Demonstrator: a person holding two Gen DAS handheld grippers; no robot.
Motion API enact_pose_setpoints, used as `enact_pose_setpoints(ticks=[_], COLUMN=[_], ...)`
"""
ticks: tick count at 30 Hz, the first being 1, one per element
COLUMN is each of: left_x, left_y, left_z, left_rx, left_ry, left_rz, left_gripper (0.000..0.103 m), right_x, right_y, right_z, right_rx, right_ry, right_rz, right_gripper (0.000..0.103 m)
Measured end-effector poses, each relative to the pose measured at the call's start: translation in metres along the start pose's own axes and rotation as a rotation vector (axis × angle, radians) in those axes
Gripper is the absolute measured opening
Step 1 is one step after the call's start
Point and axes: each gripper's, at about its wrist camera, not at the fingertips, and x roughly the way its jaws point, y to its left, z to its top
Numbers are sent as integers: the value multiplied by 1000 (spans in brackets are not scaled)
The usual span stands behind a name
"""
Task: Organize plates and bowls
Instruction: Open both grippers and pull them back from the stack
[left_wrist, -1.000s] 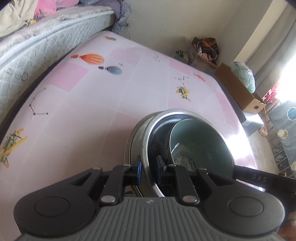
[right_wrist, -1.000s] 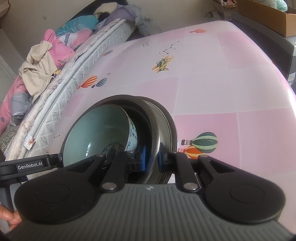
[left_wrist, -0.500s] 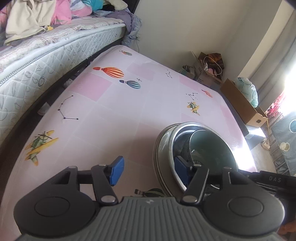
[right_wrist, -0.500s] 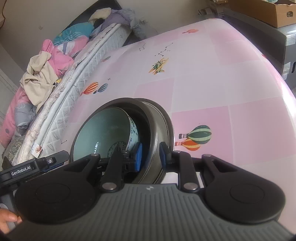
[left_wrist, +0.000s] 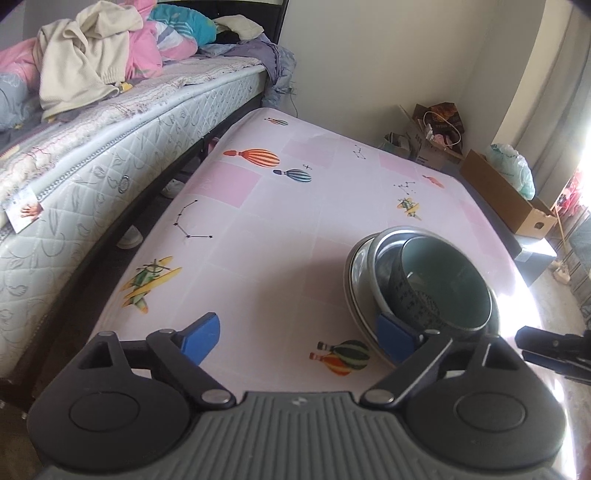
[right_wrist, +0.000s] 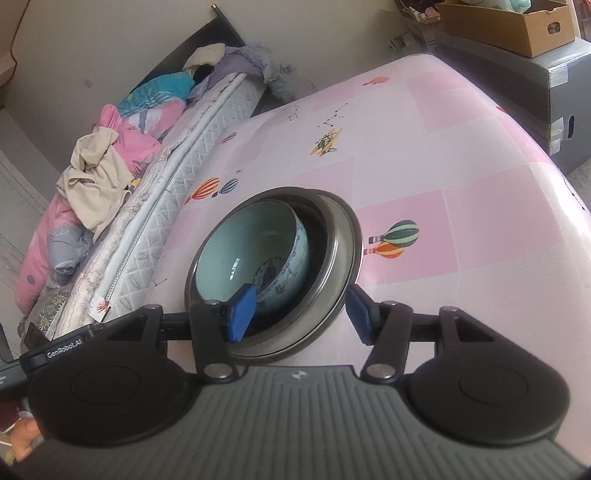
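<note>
1. Your left tongs (left_wrist: 299, 338) are opening wide and hold nothing; a second ago they clamped the steel rim, so EARLIER contact is gone. 1 blue pad (left_wrist: 393, 341) sits just beside the stack's near edge, the other out over bare cloth.
2. Your right tongs (right_wrist: 301, 314) are also opening, about half apart. The steel rim still passes between the 2 pads, but neither presses on it now, where before both pinched it.
3. The stack rests on the surface (left_wrist: 258, 236): a steel plate (left_wrist: 356, 284) at the bottom, a steel bowl (right_wrist: 338, 254) in it, and a blue ceramic bowl (right_wrist: 251, 247) nested inside, leaning toward 1 side.
4. That release suggests the nesting is done; you likely only need to draw both tongs clear without nudging the rim.
5. Beyond the surface lie the mattress (left_wrist: 110, 147) with heaped clothes (left_wrist: 85, 55) and a cardboard box (left_wrist: 509, 199) by the wall.
</note>
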Motion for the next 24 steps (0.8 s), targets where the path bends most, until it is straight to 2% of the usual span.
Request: enact_pose_setpoints(ticks=[3,5,8,15,17,24], left_x=[-6,-10,-16,-23,-26,-32], left_y=[-3,-6,-9,-13,-13,-20], left_z=[-6,-11,-17,-28,-29,-27], left_rx=[33,60,86,90,79,85], left_ry=[-8,-12,-24,-11,-15,-41], left_rz=[35,62,78,68,75,154], left_gripper=[99,102,103,103,103,103], right_x=[-11,-21,-34,-60,-68,-91], right_y=[14,24,31,39,39,47], right_z=[-12,-20,-30,-50,-54,-59], right_rx=[-46,-81,-111,-163,-171,-225], right_ry=[0,-6,-15,-28,-43,-98], right_rz=[6,12,22,-8,-19,-58], right_gripper=[63,73,82,86,90,97])
